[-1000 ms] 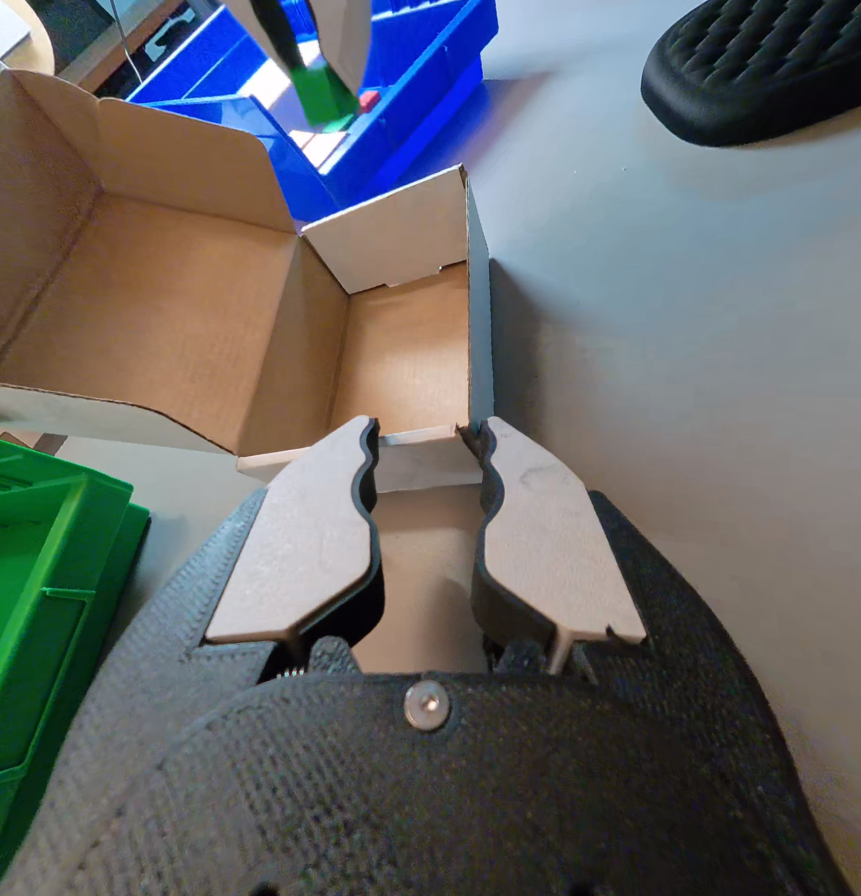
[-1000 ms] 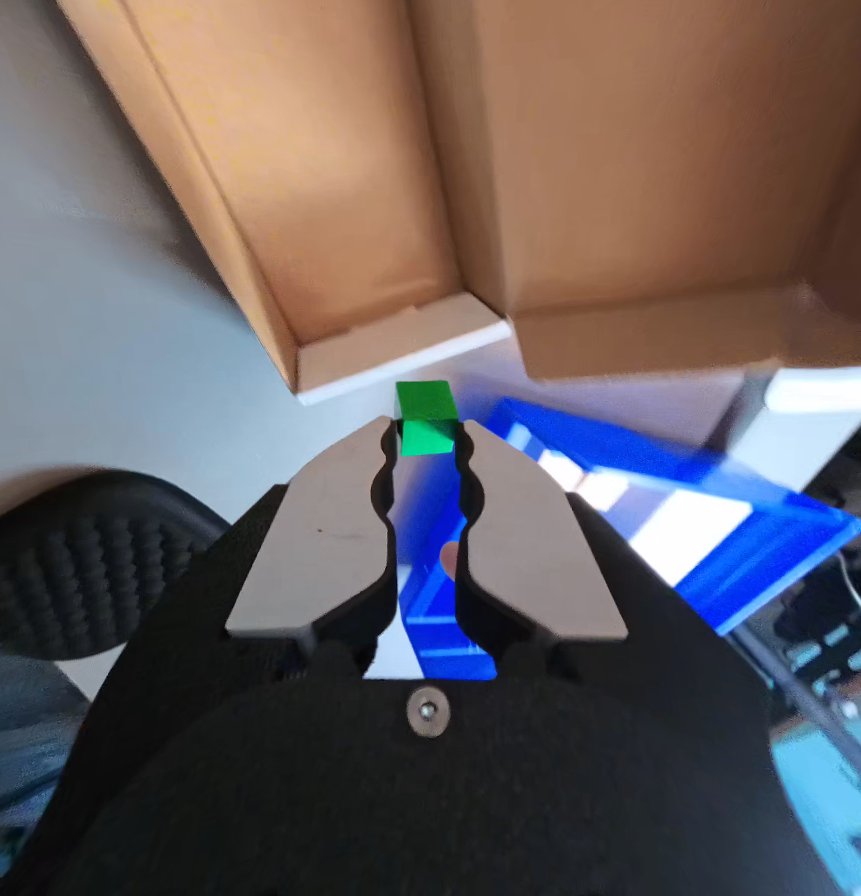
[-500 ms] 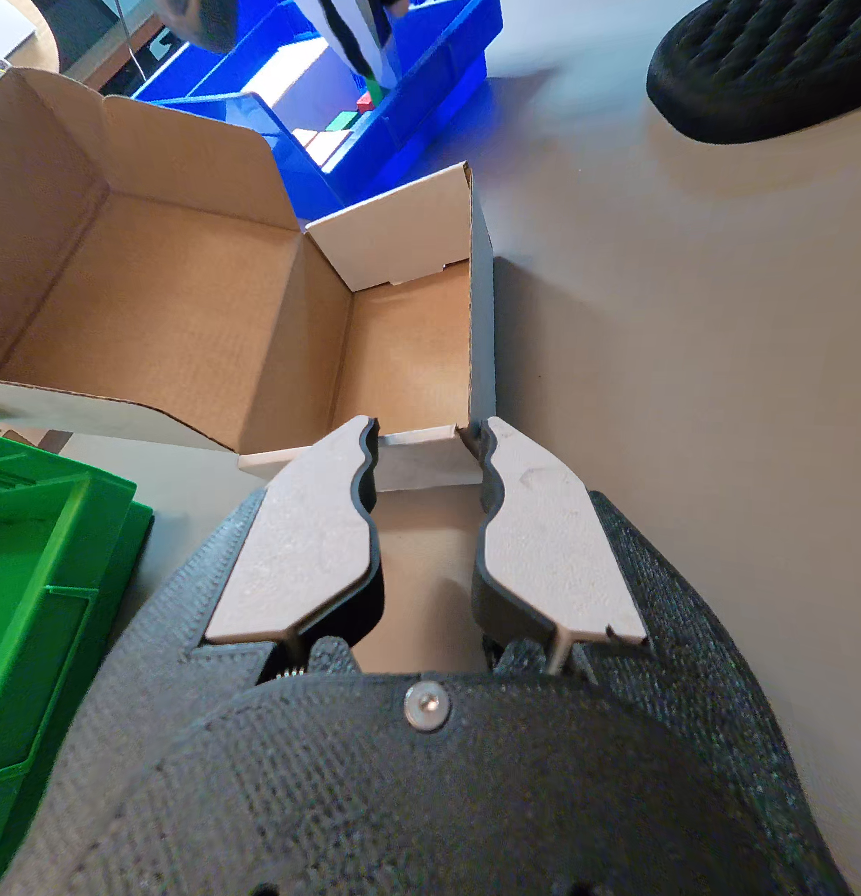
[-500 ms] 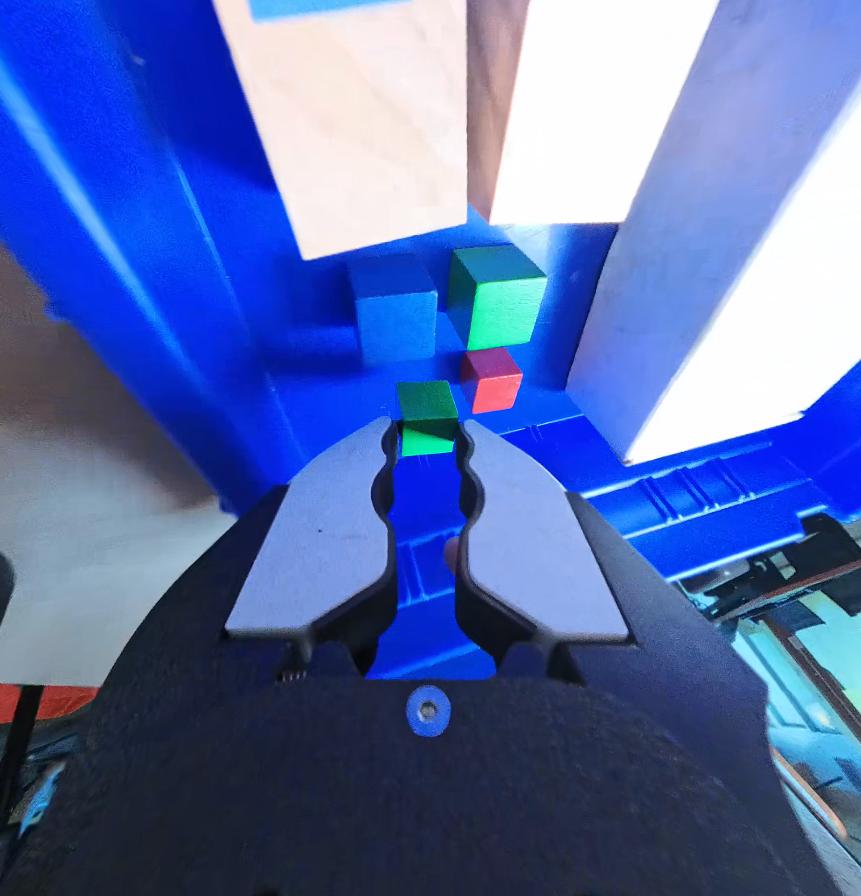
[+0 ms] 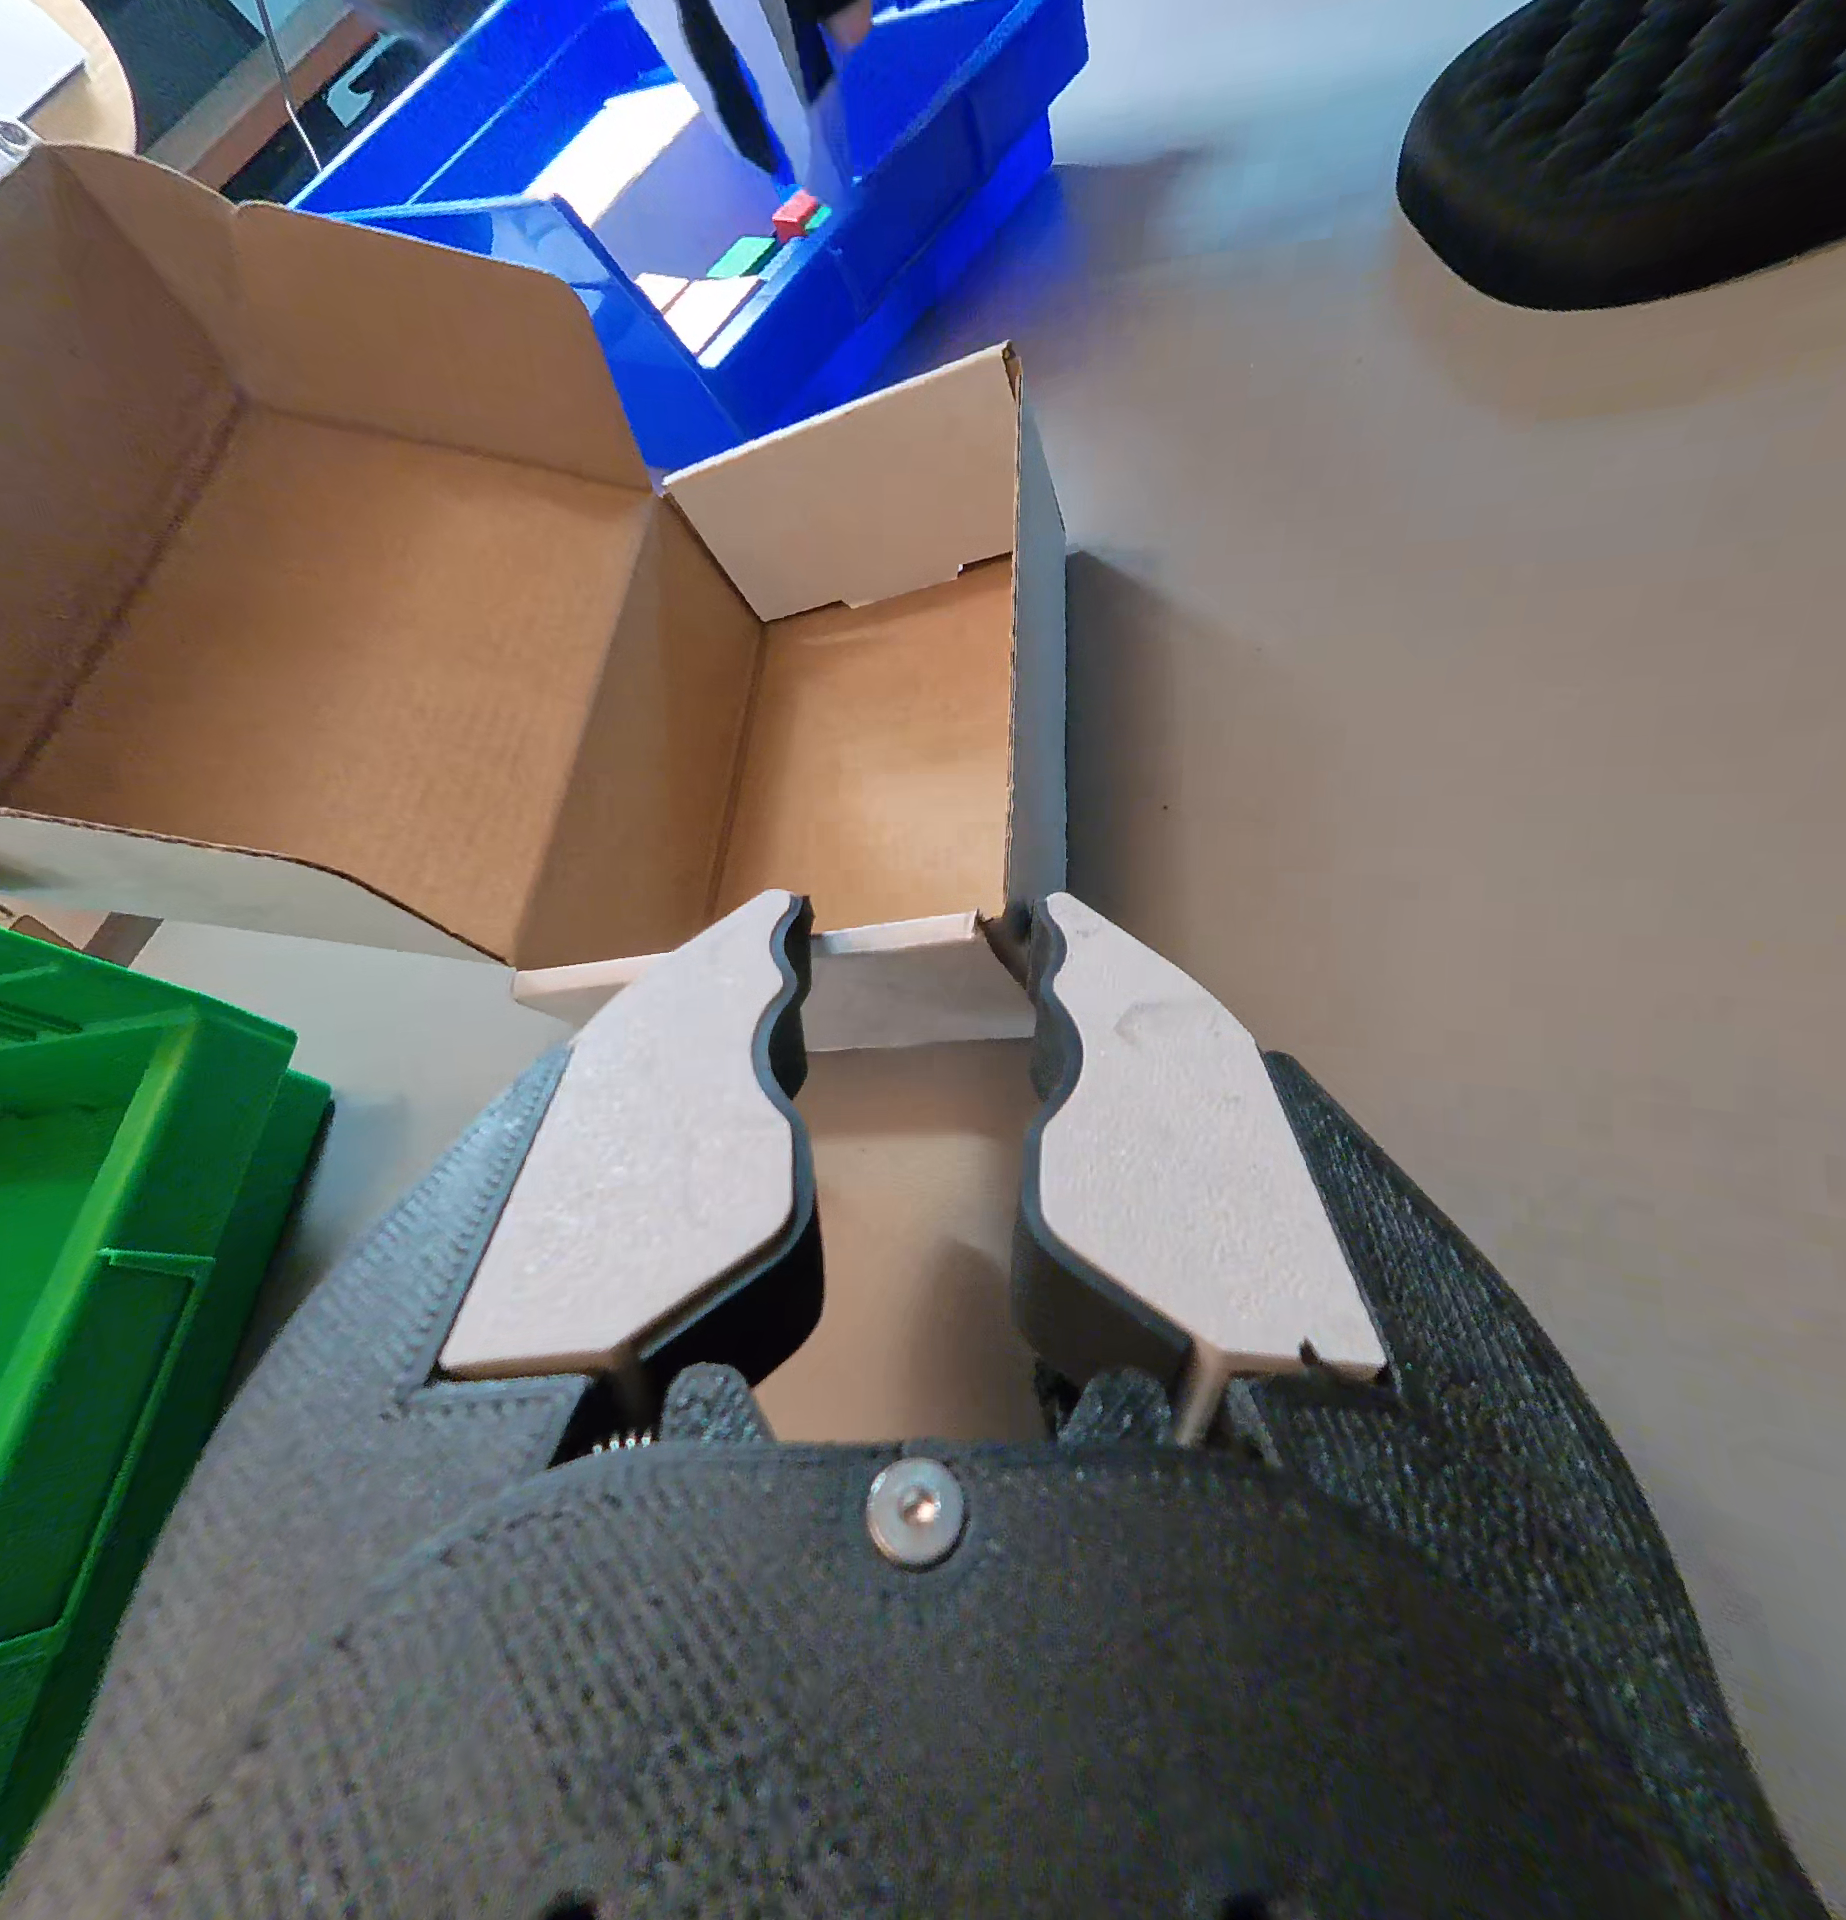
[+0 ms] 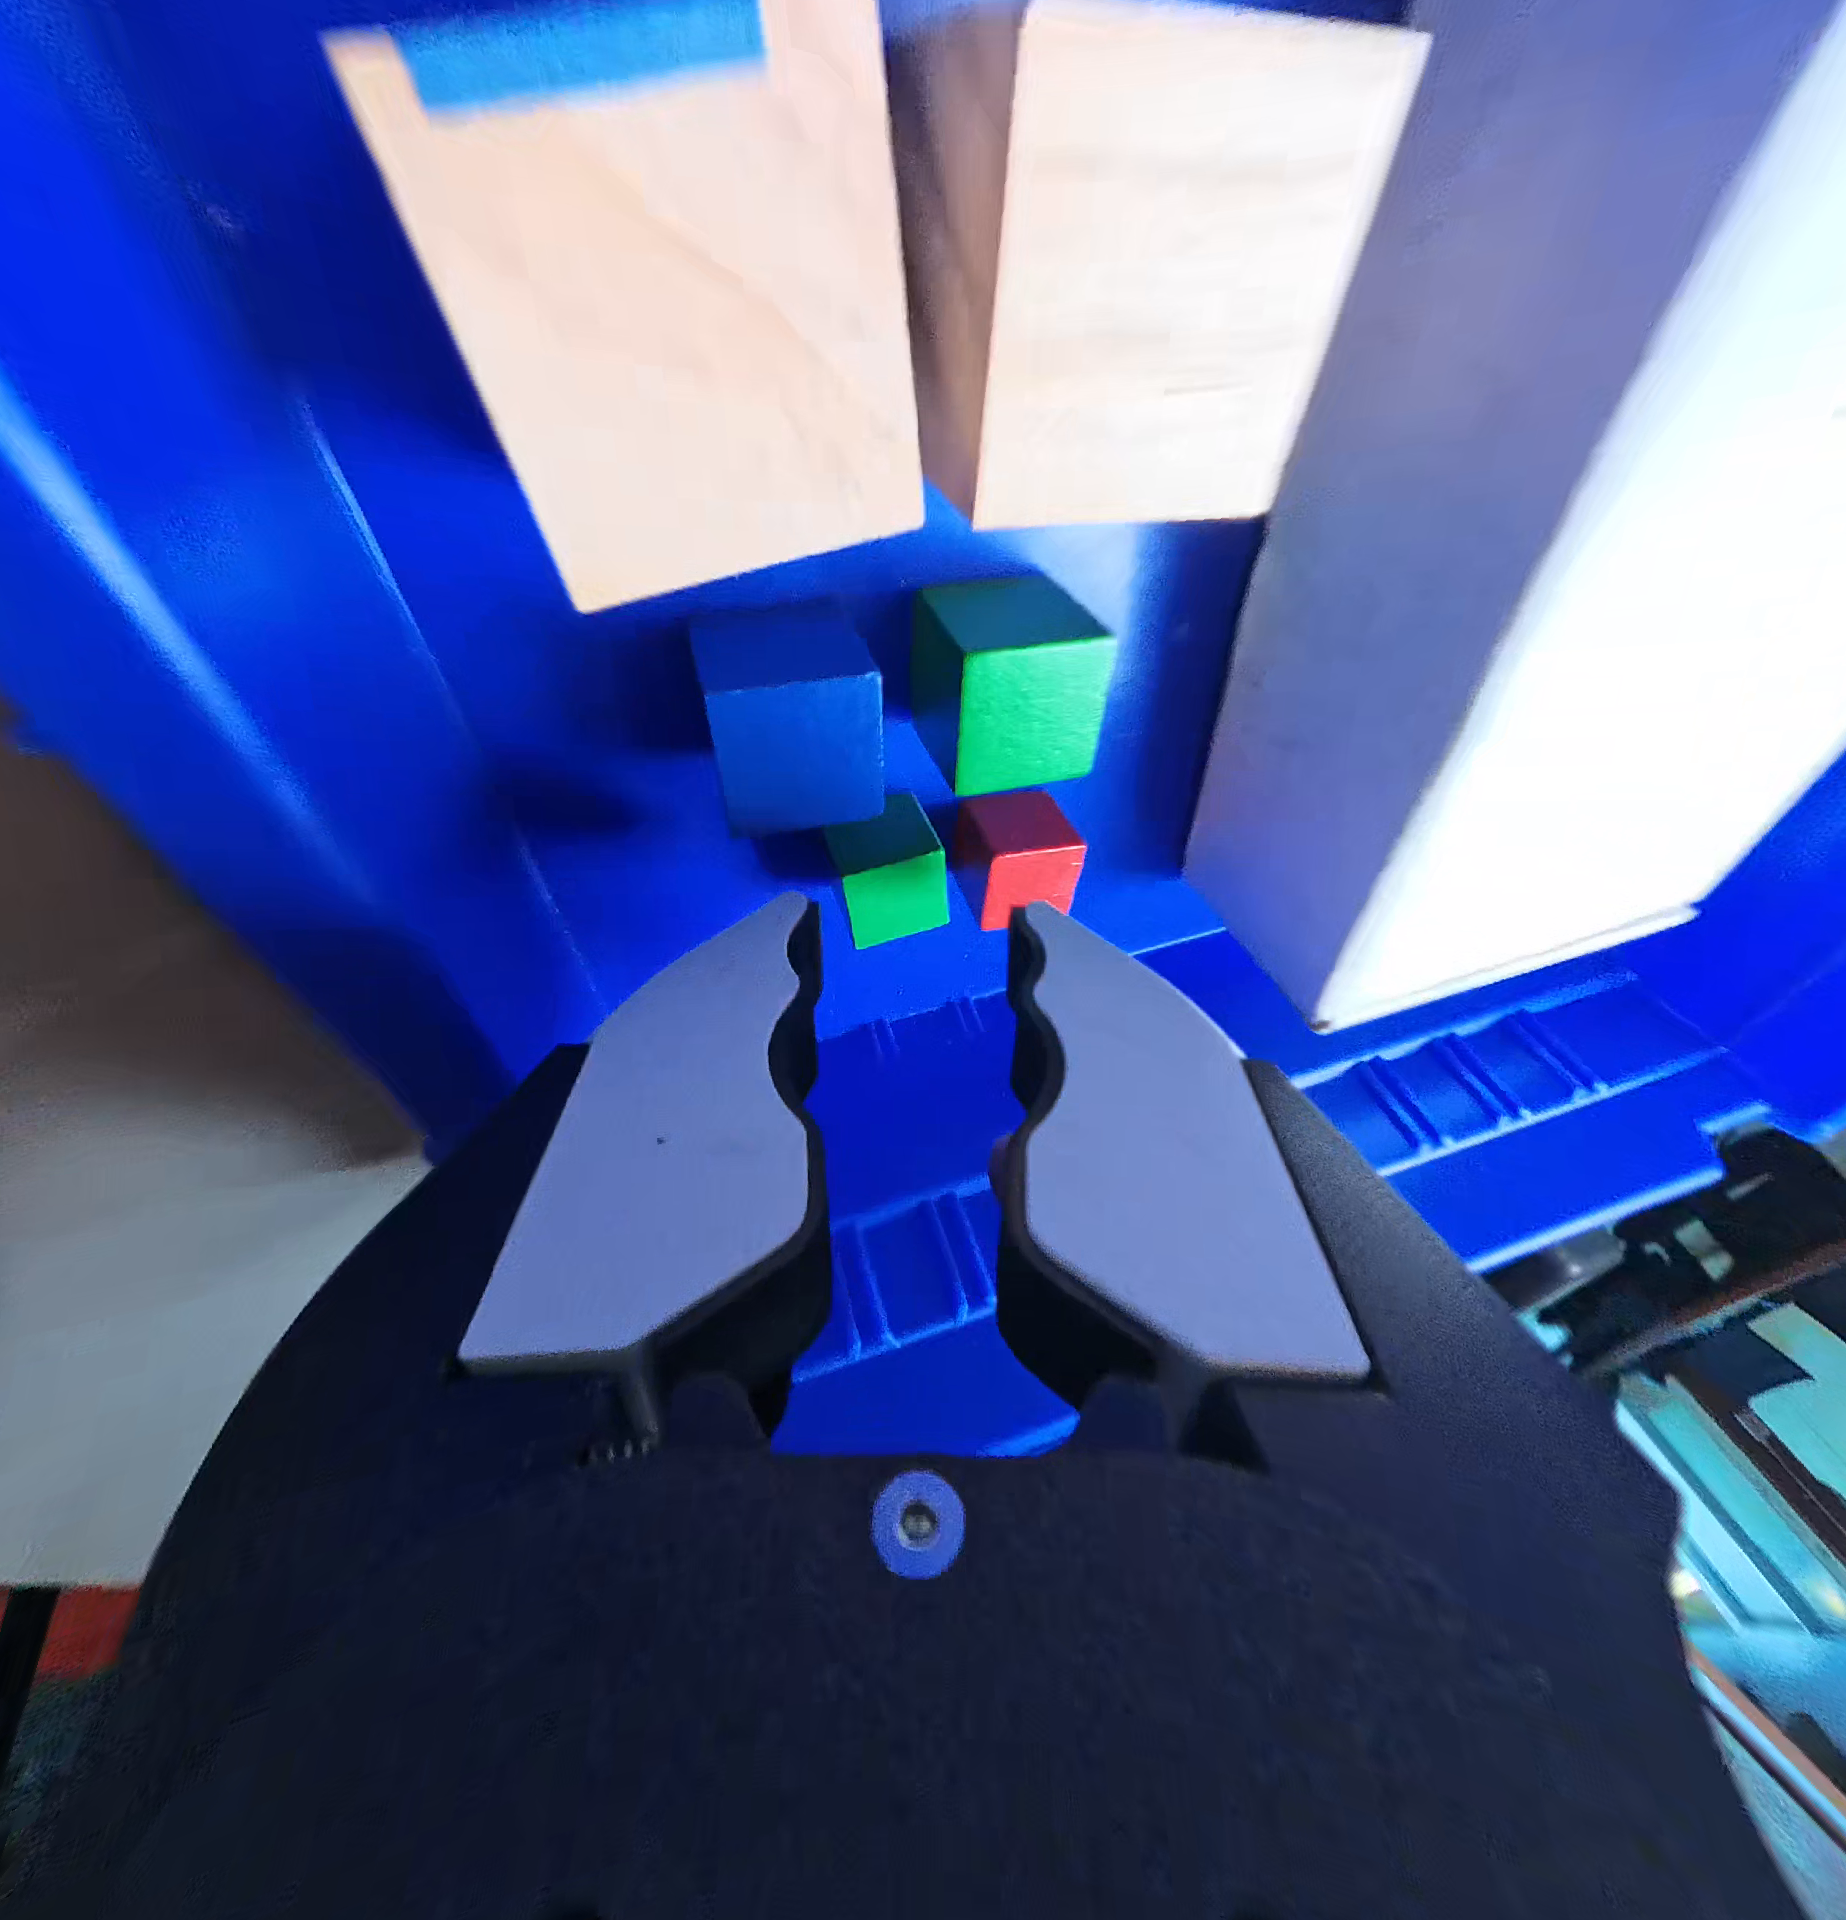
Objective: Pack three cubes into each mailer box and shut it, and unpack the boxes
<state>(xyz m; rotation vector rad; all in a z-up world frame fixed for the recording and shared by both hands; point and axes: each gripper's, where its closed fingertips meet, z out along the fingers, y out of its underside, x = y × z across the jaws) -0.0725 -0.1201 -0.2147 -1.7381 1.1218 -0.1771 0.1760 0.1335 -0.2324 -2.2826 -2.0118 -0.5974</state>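
The open cardboard mailer box (image 5: 1038,665) lies empty, lid folded back to the left. My left gripper (image 5: 914,925) is open, its fingertips at the box's near wall by the right corner. My right gripper (image 6: 914,920) is open and empty inside the blue bin (image 6: 275,520). A small green cube (image 6: 893,878) sits on the bin floor just beyond its fingertips, free of them. Beside it are a small red cube (image 6: 1028,857), a larger green cube (image 6: 1018,691) and a blue cube (image 6: 794,717). The right gripper (image 5: 753,94) also shows over the blue bin (image 5: 940,135) in the left wrist view.
Pale wooden blocks (image 6: 670,312) and a tall white block (image 6: 1521,623) stand in the blue bin around the cubes. A green bin (image 5: 119,1195) sits left of my left gripper. A black textured pad (image 5: 1646,135) lies at the far right of the table. Tip to tip, the grippers are about 35 cm apart. The left gripper is farther from the blue cube (image 6: 794,717), some 30 cm, than the right, some 4 cm.
My right gripper carried the small green cube from above the box into the blue bin, then opened and let it go beside the red cube. My left gripper stayed put.
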